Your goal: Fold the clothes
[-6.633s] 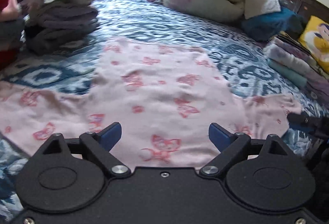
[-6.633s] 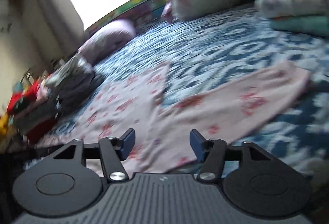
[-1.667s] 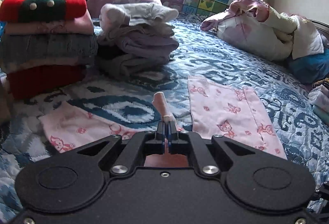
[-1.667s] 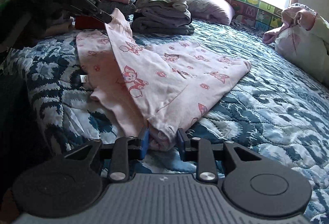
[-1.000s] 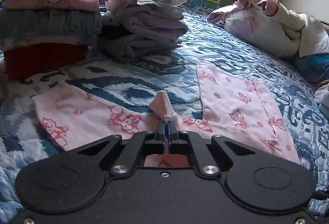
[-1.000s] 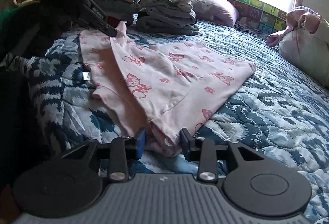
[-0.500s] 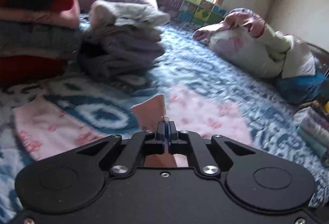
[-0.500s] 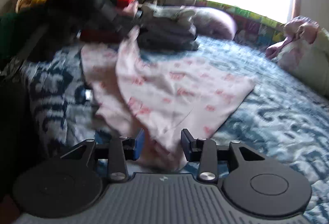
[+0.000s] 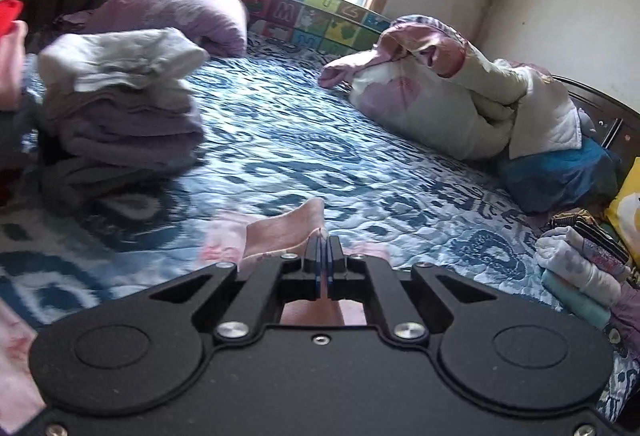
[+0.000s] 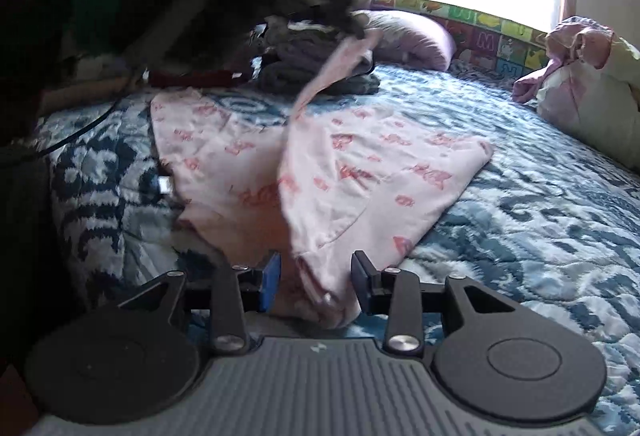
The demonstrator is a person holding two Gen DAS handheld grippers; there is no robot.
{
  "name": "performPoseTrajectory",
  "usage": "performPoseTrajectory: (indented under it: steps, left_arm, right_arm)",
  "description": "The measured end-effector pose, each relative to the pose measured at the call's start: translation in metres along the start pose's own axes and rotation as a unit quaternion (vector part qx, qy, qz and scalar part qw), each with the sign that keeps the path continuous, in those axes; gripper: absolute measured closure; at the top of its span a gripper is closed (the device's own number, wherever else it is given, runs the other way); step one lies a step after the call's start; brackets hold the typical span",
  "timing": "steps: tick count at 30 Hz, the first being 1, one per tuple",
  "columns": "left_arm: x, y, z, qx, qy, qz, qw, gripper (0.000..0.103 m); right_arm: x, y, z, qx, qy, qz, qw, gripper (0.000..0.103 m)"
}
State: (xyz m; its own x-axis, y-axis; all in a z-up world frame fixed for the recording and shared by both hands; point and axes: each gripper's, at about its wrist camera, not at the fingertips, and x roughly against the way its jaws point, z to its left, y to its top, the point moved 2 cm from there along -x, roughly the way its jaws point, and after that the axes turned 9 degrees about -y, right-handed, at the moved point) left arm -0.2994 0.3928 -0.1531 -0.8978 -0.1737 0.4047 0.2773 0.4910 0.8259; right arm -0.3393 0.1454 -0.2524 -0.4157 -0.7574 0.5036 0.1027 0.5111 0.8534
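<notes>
Clenched on a fold of the pink printed garment (image 9: 280, 232), my left gripper (image 9: 322, 256) shows its blue pads pressed together at lower centre of the left wrist view, the cloth rising just ahead of the tips. Seen from the right wrist view, the left gripper (image 10: 352, 30) is a dark blur at upper centre, lifting one corner of the pink printed garment (image 10: 360, 172) clear of the bed while the rest lies spread across the middle of the frame. My right gripper (image 10: 316, 276) sits at lower centre with its jaws partly apart; a bunched hem lies between the blue pads (image 10: 270, 276), but I cannot tell whether they press on it.

Surface: a blue and white quilted bedspread (image 9: 320, 140) covering the bed. A stack of folded grey and lilac clothes (image 9: 120, 108) stands at centre left, a lilac pillow (image 9: 180, 16) behind it, a bundled duvet (image 9: 460, 104) at upper right, and smaller folded items (image 9: 580, 276) at the right edge. A bright window fills the top centre.

Writing: a bumper of coloured letter tiles (image 9: 312, 16) runs along the far edge; an "M" (image 10: 486, 40) is legible
</notes>
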Motion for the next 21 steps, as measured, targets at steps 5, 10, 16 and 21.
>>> performPoseTrajectory:
  steps: [5,10,16,21]
  left_arm:
    - [-0.037,0.001,-0.015,-0.015,-0.006,0.022,0.9996,0.102]
    - [-0.072,-0.002,-0.028,-0.022,-0.008,0.039,0.999,0.102]
    - [-0.113,-0.017,-0.045,-0.05,-0.007,0.072,0.9961,0.102]
    - [-0.131,-0.029,-0.053,-0.072,-0.003,0.087,0.9936,0.102]
  right_arm:
    - [0.0,-0.002,-0.003,-0.002,0.01,0.003,1.0,0.064]
    - [-0.002,-0.004,-0.008,-0.016,0.015,0.008,1.0,0.065]
    - [-0.004,-0.005,-0.013,-0.03,0.028,0.011,0.999,0.064]
    - [-0.005,-0.006,-0.014,-0.036,0.035,0.013,0.999,0.064]
